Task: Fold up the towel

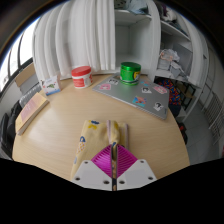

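Gripper clenched over a round wooden table, no towel anywhere to be seen.

The gripper (114, 165) hangs above the near edge of the wooden table (60, 130), its two fingers brought together so the magenta pads (108, 160) meet with only a thin seam between them and nothing caught there. Just ahead of the fingertips lie a few small wooden and yellowish tools (92, 135), close to one another. Farther across the table a grey laptop (134, 95) covered in stickers lies closed and flat. Beyond it stand a red-lidded container (82, 74) and a green cup (130, 72), well apart from each other. At the table's left side sits a long flat box (33, 108). White curtains (60, 40) hang behind the table.
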{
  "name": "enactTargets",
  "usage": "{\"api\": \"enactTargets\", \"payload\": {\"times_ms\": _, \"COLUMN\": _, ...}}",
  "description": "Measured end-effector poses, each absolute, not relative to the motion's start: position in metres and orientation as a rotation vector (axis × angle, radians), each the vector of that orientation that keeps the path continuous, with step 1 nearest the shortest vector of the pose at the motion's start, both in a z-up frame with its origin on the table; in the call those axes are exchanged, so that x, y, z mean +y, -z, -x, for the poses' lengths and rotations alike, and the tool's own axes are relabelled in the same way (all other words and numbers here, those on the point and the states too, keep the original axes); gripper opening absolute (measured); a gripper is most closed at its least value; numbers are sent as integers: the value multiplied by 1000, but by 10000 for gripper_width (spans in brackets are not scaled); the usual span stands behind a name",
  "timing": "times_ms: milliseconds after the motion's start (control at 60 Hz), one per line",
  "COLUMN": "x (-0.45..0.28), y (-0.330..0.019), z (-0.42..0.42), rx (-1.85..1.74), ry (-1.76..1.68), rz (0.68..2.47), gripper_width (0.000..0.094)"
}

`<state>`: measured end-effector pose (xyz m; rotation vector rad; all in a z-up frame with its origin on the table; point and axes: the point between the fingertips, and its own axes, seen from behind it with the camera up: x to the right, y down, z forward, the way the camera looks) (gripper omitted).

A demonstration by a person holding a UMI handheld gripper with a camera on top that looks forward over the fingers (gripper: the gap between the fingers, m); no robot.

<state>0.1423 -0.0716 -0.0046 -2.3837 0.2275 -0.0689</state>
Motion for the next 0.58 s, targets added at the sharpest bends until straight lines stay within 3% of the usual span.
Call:
{"api": "enactTargets", "payload": {"times_ms": 133, "x": -67, "y": 9, "z": -147, "rx": 166, "ry": 58, "rz": 2375, "gripper_width": 44}}
{"api": "enactTargets", "payload": {"times_ms": 183, "x": -71, "y": 8, "z": -148, "rx": 166, "ry": 47, "rz": 2393, "gripper_width": 120}}
{"api": "enactTargets", "payload": {"times_ms": 233, "x": -78, "y": 4, "z": -149, "rx": 181, "ry": 23, "rz": 2408, "gripper_width": 308}}
{"api": "enactTargets", "payload": {"times_ms": 317, "x": -90, "y": -14, "z": -153, "rx": 210, "ry": -22, "rz": 2402, "gripper_width": 860}}
{"api": "enactTargets", "payload": {"times_ms": 367, "x": -101, "y": -24, "z": -155, "rx": 217, "ry": -48, "rz": 2394, "gripper_width": 804}}
{"api": "enactTargets", "payload": {"times_ms": 583, "x": -157, "y": -60, "z": -181, "rx": 336, "ry": -94, "rz": 2368, "gripper_width": 835}}
